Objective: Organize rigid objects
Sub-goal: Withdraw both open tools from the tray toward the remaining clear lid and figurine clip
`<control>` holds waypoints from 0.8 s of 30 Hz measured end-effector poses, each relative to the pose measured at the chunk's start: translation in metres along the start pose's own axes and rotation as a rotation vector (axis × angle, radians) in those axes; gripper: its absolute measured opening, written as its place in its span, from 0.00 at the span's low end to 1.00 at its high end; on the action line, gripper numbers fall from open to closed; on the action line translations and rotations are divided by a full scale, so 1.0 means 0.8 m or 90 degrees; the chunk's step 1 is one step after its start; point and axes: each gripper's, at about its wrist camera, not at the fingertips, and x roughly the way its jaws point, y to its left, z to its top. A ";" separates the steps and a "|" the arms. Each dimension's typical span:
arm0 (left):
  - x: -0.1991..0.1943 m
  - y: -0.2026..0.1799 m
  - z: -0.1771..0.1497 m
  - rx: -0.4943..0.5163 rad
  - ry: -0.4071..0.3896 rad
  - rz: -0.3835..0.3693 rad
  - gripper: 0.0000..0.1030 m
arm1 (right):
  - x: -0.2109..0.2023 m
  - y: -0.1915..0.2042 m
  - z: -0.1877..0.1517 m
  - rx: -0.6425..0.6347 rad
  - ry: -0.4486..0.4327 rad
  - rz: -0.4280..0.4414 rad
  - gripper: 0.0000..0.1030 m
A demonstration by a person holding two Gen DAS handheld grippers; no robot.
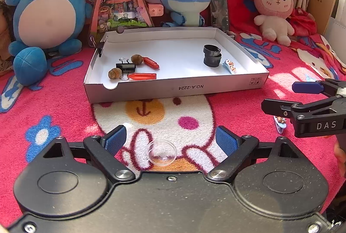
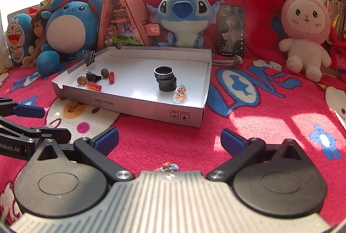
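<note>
Risk: your left gripper [image 1: 170,142], fingers spread wide, brackets the clear dish [image 1: 161,152] on the blanket [image 1: 64,99]; squeezing its slick rim may squirt it away. Right gripper [image 2: 169,142] spread too, hair clip [image 2: 168,167] beneath

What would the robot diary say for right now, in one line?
left gripper: open over clear cup | right gripper: open over hair clip | white box: holds sorted bits

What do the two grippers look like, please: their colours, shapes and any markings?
Both are black, with angular linkage arms, silver pivot screws, two round housings and blue ribbed pads on the jaws. The left gripper has a smooth black body; seen from the right wrist, its side reads "Robot.AI". The right gripper has a grey ribbed body and reads "DAS".
</note>
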 end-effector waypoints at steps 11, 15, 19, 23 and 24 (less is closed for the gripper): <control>0.001 0.001 -0.024 -0.021 -0.005 0.003 0.88 | 0.001 0.002 -0.029 -0.003 0.018 -0.013 1.00; 0.002 -0.004 -0.031 -0.008 -0.012 0.011 0.89 | 0.001 0.004 -0.038 -0.002 0.020 -0.013 1.00; 0.001 -0.009 -0.037 0.011 -0.018 0.018 0.90 | 0.003 0.007 -0.044 -0.011 0.023 -0.019 1.00; 0.001 -0.011 -0.040 0.016 -0.026 0.022 0.91 | 0.005 0.009 -0.046 -0.015 0.024 -0.023 1.00; 0.001 -0.011 -0.041 0.016 -0.028 0.023 0.91 | 0.005 0.009 -0.047 -0.017 0.023 -0.025 1.00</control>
